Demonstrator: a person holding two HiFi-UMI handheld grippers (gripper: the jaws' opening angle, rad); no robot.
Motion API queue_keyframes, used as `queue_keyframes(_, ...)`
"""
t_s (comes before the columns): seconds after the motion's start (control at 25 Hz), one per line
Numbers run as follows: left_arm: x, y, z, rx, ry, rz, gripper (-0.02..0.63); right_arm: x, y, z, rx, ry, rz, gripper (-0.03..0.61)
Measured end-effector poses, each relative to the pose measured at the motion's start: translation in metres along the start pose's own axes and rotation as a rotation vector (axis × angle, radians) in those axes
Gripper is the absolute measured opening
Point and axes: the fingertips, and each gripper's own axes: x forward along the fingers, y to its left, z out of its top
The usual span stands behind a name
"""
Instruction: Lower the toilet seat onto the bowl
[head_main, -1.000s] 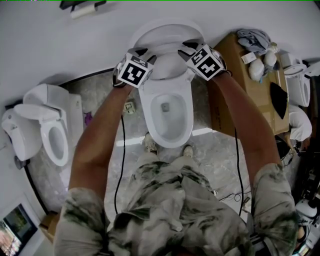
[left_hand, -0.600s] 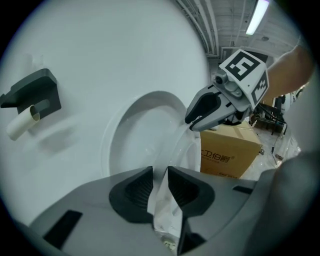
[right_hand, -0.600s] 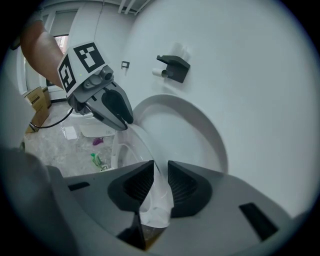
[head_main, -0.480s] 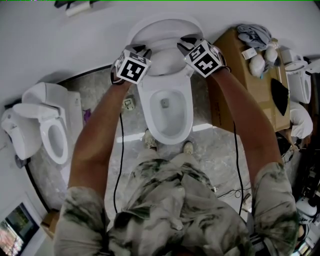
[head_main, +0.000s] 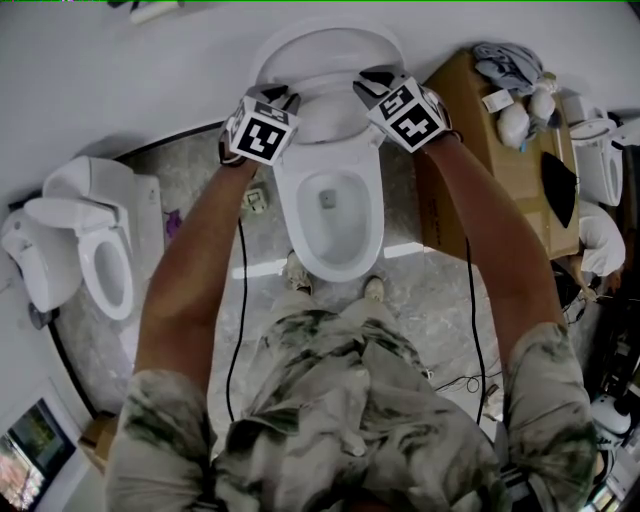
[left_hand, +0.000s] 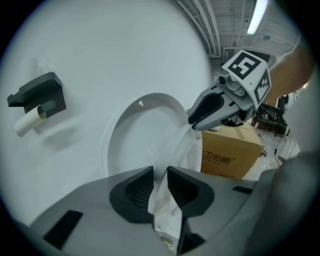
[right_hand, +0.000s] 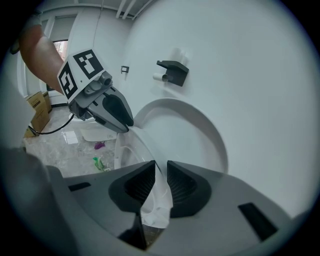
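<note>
Where the person stands over it, the bowl (head_main: 335, 268) lies open, rim bare. At its back edge the toilet seat (head_main: 326, 118) is raised, tilted just off the lid (head_main: 322, 48). Left gripper (left_hand: 160, 187): jaws closing, the seat's left rim pinched between the ribbed pads. Right gripper (right_hand: 160, 185): likewise closing on the right rim. One grip per side, probably so the seat swings down level, without twisting at the hinge. Behind, the lid leans near the wall, with the paper holder (right_hand: 173, 71) beyond.

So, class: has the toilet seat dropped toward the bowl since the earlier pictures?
No. In the head view the toilet seat still stands raised by the lid, just as far from the front of the bowl.
</note>
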Motion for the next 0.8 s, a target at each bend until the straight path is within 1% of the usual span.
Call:
queue_keyframes(0.44, -0.015, -0.015, -0.004, -0.007, -0.001, 0.023, 0.1, -0.017, 0.014, -0.004, -0.003, -0.018, 0.008, 0.089)
queue_keyframes(0.8, -0.022, -0.028, -0.01, -0.017, -0.004, 0.026, 0.1, -0.028, 0.025, -0.01, 0.001, -0.035, 0.016, 0.089)
